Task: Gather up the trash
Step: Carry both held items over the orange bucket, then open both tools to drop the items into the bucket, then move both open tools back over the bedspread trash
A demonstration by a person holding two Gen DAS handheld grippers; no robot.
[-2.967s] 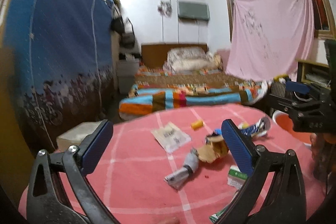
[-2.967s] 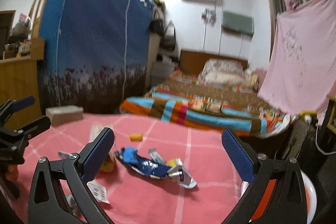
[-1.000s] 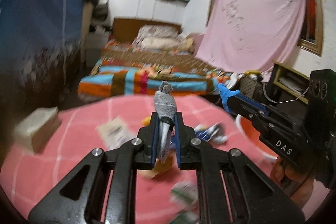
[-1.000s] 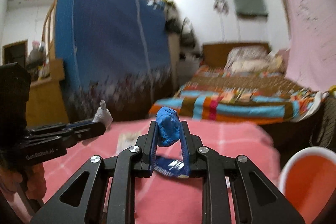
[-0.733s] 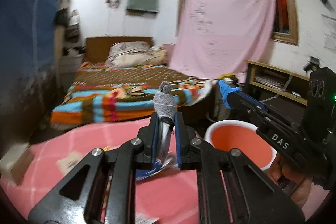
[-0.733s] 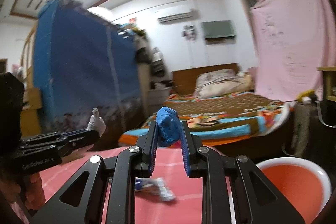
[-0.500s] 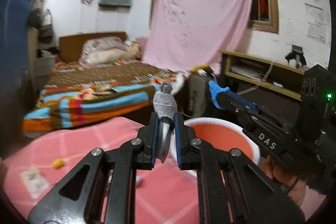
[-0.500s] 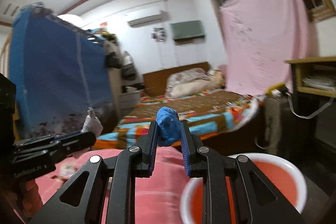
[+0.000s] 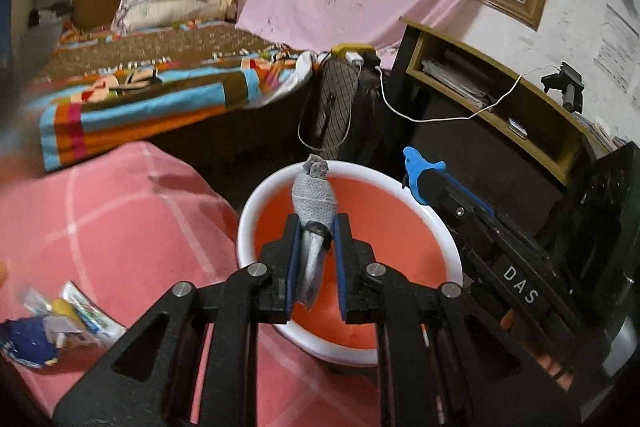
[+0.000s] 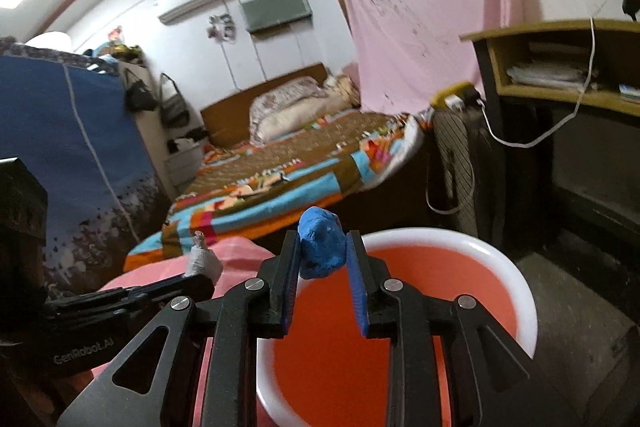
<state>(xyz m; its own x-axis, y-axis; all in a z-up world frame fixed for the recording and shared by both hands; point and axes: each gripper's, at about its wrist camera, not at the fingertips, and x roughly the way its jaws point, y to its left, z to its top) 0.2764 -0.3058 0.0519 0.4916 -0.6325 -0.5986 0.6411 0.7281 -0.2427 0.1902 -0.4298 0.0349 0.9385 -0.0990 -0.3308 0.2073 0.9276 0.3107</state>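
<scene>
Left gripper (image 9: pixel 314 265) pinches a light, crushable grey wrapper (image 9: pixel 313 205); right gripper (image 10: pixel 322 277) clamps a soft blue wad (image 10: pixel 321 247), the orange bin (image 10: pixel 400 327) at 6 o'clock

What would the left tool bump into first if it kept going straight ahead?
Probably the bucket. The left tool, shut on a grey wrapper, points down into its orange inside, so it would likely hit the inside wall. Depth is hard to judge here.

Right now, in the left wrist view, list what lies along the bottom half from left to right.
Wrappers → pink tablecloth → grey wad in the left gripper, over the bin → right gripper.
</scene>
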